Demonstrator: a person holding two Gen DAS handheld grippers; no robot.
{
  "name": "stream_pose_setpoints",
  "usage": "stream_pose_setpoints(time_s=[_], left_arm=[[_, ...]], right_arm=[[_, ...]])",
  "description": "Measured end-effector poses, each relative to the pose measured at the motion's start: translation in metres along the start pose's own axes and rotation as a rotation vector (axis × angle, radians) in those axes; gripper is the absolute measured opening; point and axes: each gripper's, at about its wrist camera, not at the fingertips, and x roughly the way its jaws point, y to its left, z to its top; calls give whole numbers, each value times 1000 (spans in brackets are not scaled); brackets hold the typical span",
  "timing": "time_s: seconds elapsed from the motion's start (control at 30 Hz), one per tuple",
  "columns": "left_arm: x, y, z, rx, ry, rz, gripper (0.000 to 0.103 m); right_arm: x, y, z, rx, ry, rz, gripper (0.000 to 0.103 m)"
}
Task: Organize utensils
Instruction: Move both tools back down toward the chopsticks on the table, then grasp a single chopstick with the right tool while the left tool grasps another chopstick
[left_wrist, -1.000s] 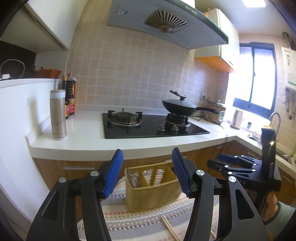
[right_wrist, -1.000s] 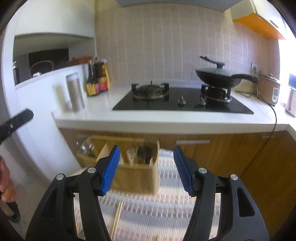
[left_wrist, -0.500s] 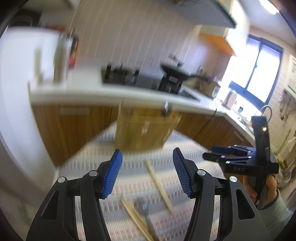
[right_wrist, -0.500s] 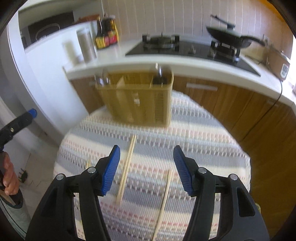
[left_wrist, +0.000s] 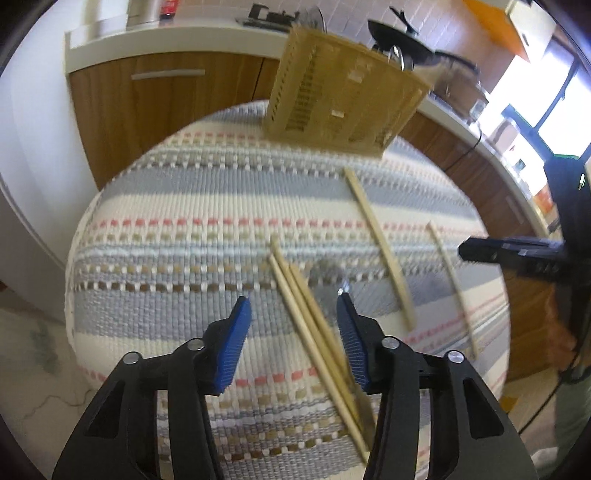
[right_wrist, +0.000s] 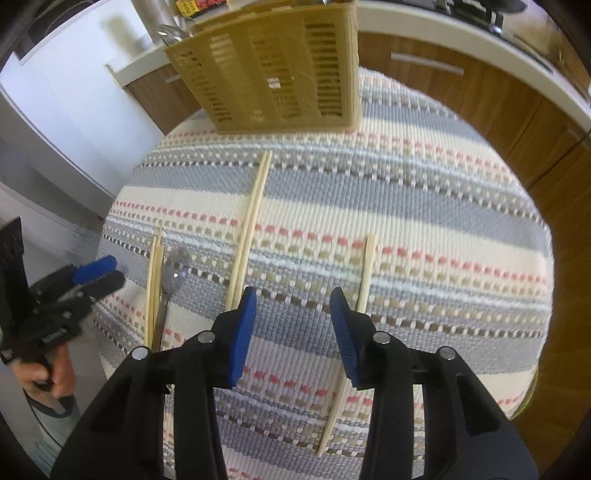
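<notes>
Slatted tan plastic basket at the far edge of a round table under a ribbed striped woven cloth. Slim pale wooden chopsticks and a metal spoon lie loose on it. Left gripper and right gripper, blue ridged pads, jaws just narrowing, part-open, gripping nothing.

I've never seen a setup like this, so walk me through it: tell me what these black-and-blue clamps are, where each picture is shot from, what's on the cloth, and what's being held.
No robot here: a person holds one hand-squeezed gripper in each hand, with a camera on each looking along its fingers. One picture looks past the left gripper, the other past the right gripper. Both have just been closing but hold nothing yet. On the striped woven cloth lie loose pale wooden chopsticks and a metal spoon. Behind stands a tan slotted plastic utensil basket.
</notes>
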Motion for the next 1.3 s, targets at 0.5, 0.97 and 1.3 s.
stream_pose_setpoints(time_s=[0.5, 0.97, 1.3], left_arm=[[16, -20, -18, 96, 20, 182, 32], [23, -24, -7, 166, 43, 251, 11], [17, -6, -3, 129, 59, 180, 5]], right_arm=[[8, -15, -12, 18, -2, -2, 38], [15, -37, -3, 55, 33, -68, 38], [43, -32, -6, -41, 165, -153, 23]])
